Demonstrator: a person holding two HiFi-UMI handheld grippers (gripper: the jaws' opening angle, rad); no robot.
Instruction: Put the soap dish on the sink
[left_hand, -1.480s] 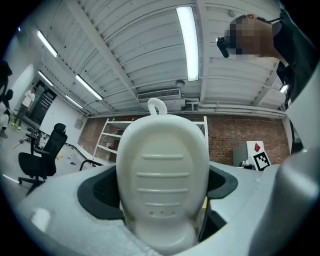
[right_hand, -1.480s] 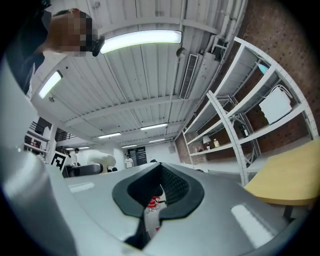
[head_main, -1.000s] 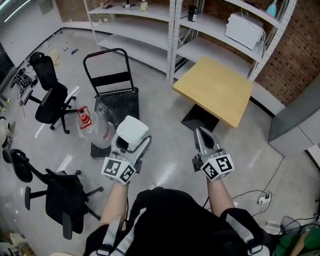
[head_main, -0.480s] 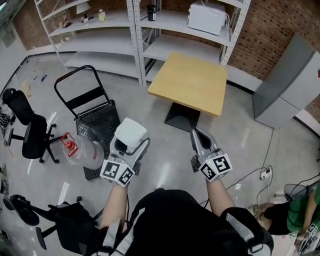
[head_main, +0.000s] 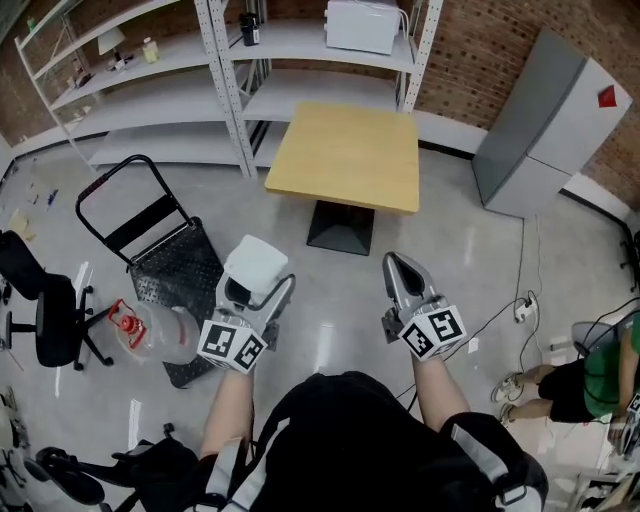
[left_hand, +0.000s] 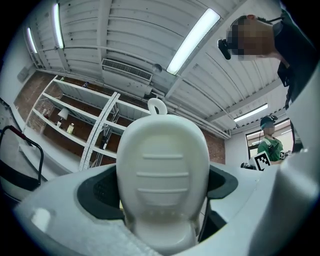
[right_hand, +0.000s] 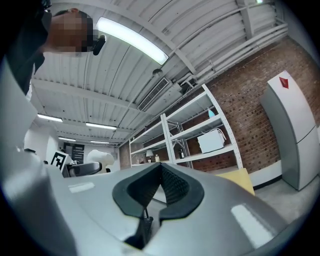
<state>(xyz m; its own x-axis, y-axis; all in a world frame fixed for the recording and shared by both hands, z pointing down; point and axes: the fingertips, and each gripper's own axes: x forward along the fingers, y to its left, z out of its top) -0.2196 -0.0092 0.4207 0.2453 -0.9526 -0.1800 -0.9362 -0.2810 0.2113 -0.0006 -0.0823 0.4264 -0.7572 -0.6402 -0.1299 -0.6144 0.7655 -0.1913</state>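
The white soap dish (head_main: 255, 262) is clamped in my left gripper (head_main: 250, 285), held at waist height over the concrete floor. In the left gripper view the soap dish (left_hand: 162, 165) fills the middle, ribbed side facing the camera, with the left gripper (left_hand: 161, 192) shut on its lower end between the dark pads (left_hand: 100, 190). My right gripper (head_main: 400, 272) is held level beside it, shut and holding nothing; in the right gripper view the right gripper (right_hand: 159, 189) shows its dark pads pressed together. No sink is in view.
A square wooden table (head_main: 345, 155) stands straight ahead, metal shelves (head_main: 150, 110) behind it. A black hand cart (head_main: 170, 260) and a water jug (head_main: 160, 332) are at the left, a grey cabinet (head_main: 540, 125) and a floor cable (head_main: 500, 315) at the right. A seated person (head_main: 590, 375) is far right.
The view has swung round so the table and cabinet shifted left and the chairs slid out at the left. Both grippers keep their pose, the left still gripping the soap dish.
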